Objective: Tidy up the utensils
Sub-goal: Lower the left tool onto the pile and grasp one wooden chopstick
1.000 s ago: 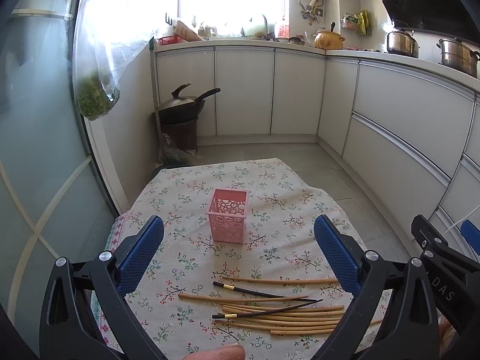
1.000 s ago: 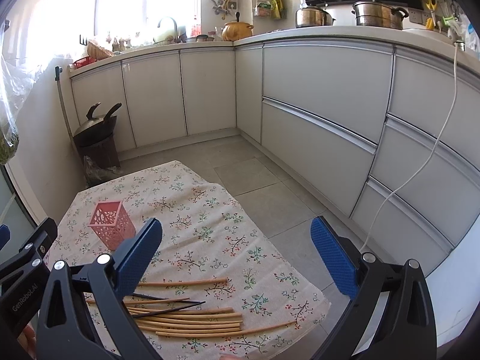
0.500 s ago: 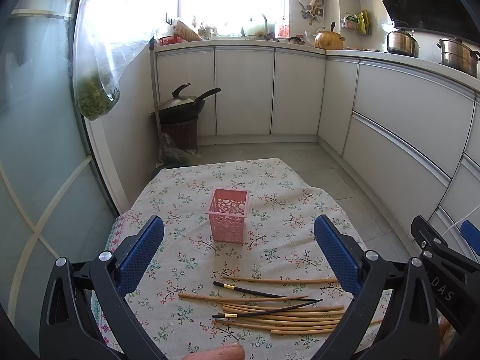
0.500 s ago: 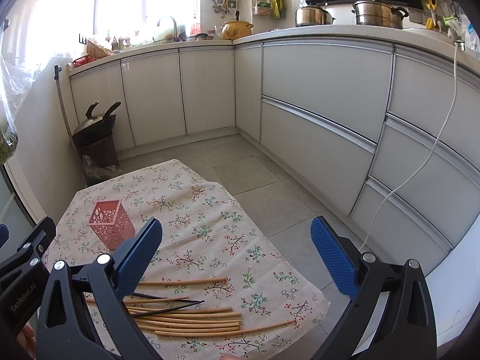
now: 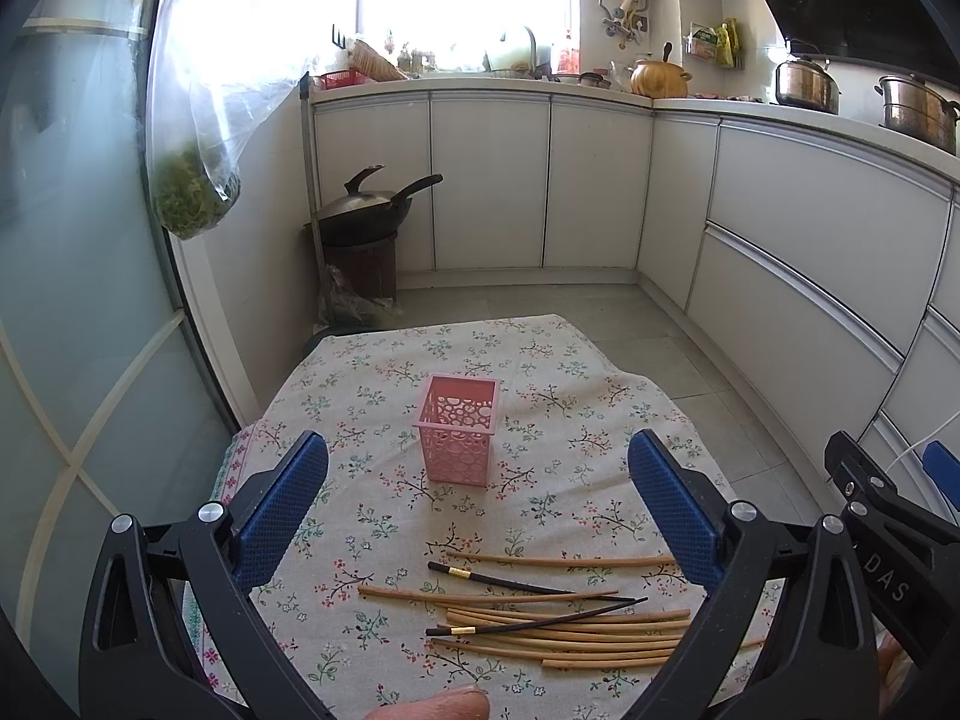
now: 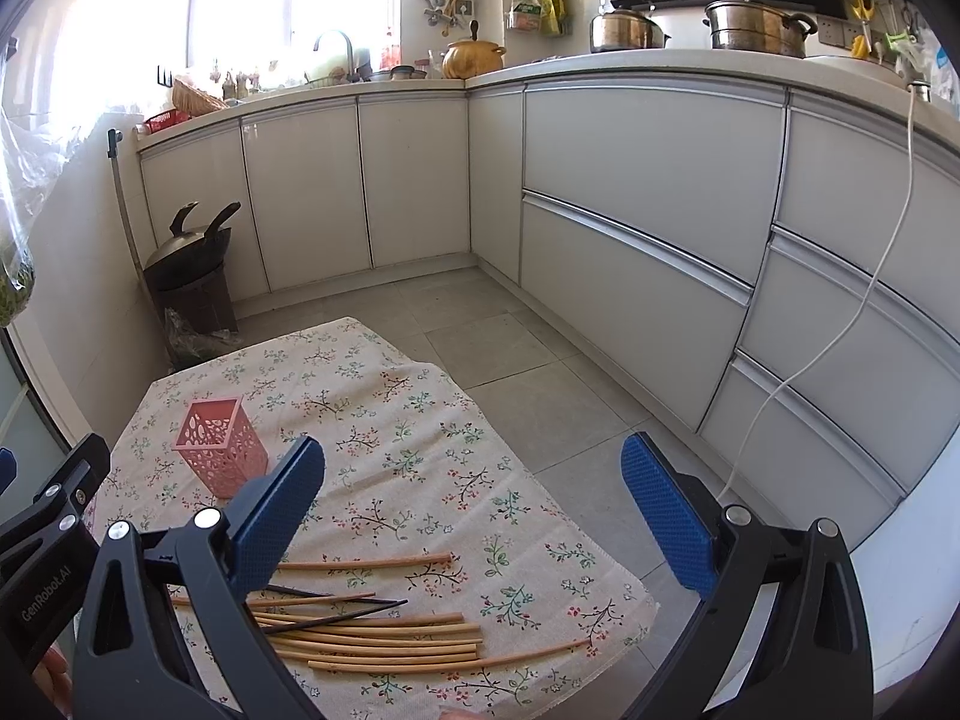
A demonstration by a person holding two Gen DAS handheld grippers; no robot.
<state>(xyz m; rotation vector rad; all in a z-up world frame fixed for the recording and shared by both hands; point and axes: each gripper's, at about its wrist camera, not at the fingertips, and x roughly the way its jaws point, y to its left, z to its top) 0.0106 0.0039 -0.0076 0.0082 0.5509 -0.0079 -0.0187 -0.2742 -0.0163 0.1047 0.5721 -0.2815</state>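
Hovering above the near edge of the floral tablecloth [image 5: 540, 372], the left gripper [image 5: 480, 516] is standing wide apart and carrying nothing; the right gripper [image 6: 474, 510] is likewise spread and bare, hanging over the table's right side and partly over the tiled floor. The wooden chopsticks [image 5: 570, 636] are lying loose in a rough bundle near the front edge, with two black chopsticks [image 5: 528, 585] crossing over them; the pink holder [image 5: 459, 432] is standing upright and apparently unfilled, farther back and apart from the pile.

Nothing appears sorted yet, so the risks are lying ahead; a grip taken on one stick where it is overlapping others is likely to be dragging neighbours along or flicking them off the front edge; the thin round sticks are probably going to be rolling or pivoting between the pads if pinched off-centre; the light perforated holder may be tipping if a stick is pushed against its rim rather than dropped in; the loose cloth could be bunching under a scraping fingertip.
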